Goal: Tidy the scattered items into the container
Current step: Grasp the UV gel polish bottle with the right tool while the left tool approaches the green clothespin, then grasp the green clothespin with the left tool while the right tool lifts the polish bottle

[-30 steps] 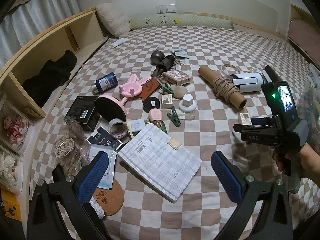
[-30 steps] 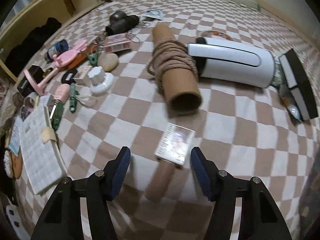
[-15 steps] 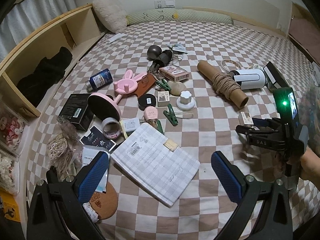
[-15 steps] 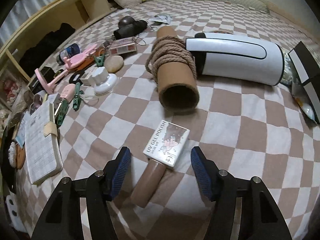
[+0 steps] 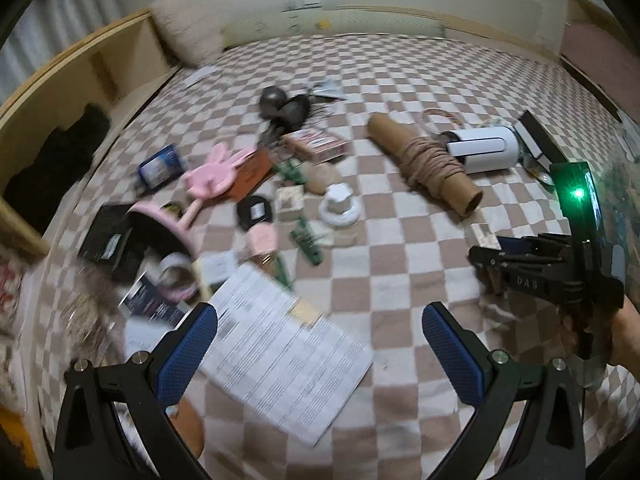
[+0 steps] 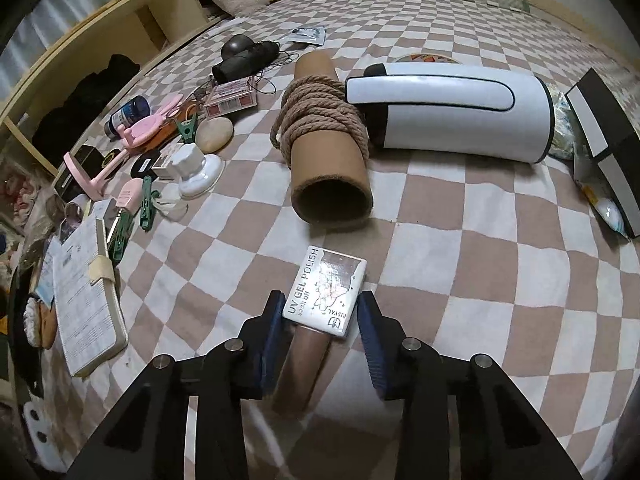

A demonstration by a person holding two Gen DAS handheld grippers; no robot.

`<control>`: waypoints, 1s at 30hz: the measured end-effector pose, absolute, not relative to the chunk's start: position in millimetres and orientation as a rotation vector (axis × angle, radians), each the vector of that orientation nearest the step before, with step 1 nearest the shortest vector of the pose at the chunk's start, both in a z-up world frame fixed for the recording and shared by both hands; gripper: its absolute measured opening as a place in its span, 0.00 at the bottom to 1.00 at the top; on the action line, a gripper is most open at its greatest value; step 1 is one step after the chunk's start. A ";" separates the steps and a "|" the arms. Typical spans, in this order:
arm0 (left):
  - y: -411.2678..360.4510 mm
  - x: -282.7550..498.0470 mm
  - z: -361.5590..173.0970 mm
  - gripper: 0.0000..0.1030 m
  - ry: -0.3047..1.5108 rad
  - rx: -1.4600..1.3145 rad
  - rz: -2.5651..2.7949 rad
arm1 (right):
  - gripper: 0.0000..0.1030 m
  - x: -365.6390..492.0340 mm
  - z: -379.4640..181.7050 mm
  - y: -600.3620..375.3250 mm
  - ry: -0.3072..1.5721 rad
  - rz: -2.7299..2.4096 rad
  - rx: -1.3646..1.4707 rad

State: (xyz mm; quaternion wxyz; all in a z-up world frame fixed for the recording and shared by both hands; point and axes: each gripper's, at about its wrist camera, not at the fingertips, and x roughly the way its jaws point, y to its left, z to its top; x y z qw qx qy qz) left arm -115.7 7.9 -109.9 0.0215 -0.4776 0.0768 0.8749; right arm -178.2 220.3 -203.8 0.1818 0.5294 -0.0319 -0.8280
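- Right wrist view: right hand-held gripper [image 6: 320, 322] narrowed around the white UV gel polish box [image 6: 325, 291] on the checkered bed [image 6: 480, 280]; left pad touching its side, right pad just beside, grip not yet sure.
- Step in hand, probably: picking this box.
- Left hand-held gripper [image 5: 320, 346] wide, holding nothing, above the paper sheet [image 5: 288, 354].
- Next: close fully, lift, carry to the container; container not seen.

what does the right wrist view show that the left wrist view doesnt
Only the right wrist view: the UV gel polish box label is readable, between the right hand-held gripper pads. Only the left wrist view: the open left hand-held gripper over a printed sheet. Both: the rope-wrapped tube and the white cylinder.
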 end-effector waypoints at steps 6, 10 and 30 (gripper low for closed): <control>5.1 -154.9 -144.8 0.87 0.182 -1.512 2.661 | 0.34 -173.6 -204.4 223.9 -0.086 -2.321 1.490; -5.9 -179.1 -167.3 0.79 0.080 -1.550 2.642 | 0.34 -172.0 -206.8 225.1 -0.079 -2.315 1.480; -10.7 -221.8 -213.3 0.54 0.159 -1.603 2.674 | 0.34 -176.3 -214.9 221.5 -0.073 -2.327 1.441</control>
